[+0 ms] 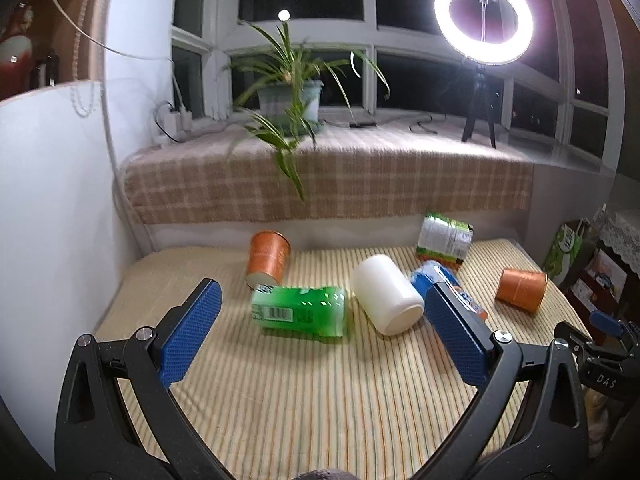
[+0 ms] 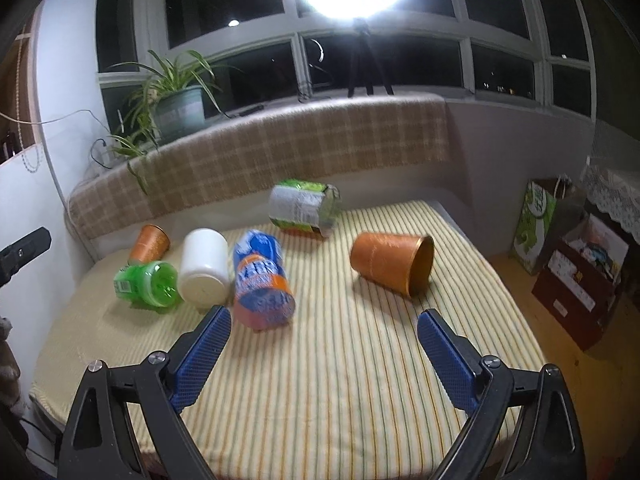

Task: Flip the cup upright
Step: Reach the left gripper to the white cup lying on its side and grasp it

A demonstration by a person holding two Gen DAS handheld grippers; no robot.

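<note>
Six containers lie tipped on the striped yellow mat (image 2: 340, 380). Left to right: small copper cup (image 2: 149, 245) at the back, green plastic bottle-cup (image 2: 150, 282), white plastic cup (image 2: 203, 266), blue-orange cut can (image 2: 262, 280), green-labelled can (image 2: 304, 209), large copper metal cup (image 2: 394, 262). The large copper cup sits apart, long axis roughly horizontal, mouth facing right and toward the camera. Left gripper (image 1: 320, 332) and right gripper (image 2: 324, 356) are both wide open, empty, hovering short of the clutter, probably lining up.

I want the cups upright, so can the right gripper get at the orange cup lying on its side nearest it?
Probably yes. The right gripper is open and the striped mat between it and the orange cup looks bare, with the blue and orange can off to the left.
</note>
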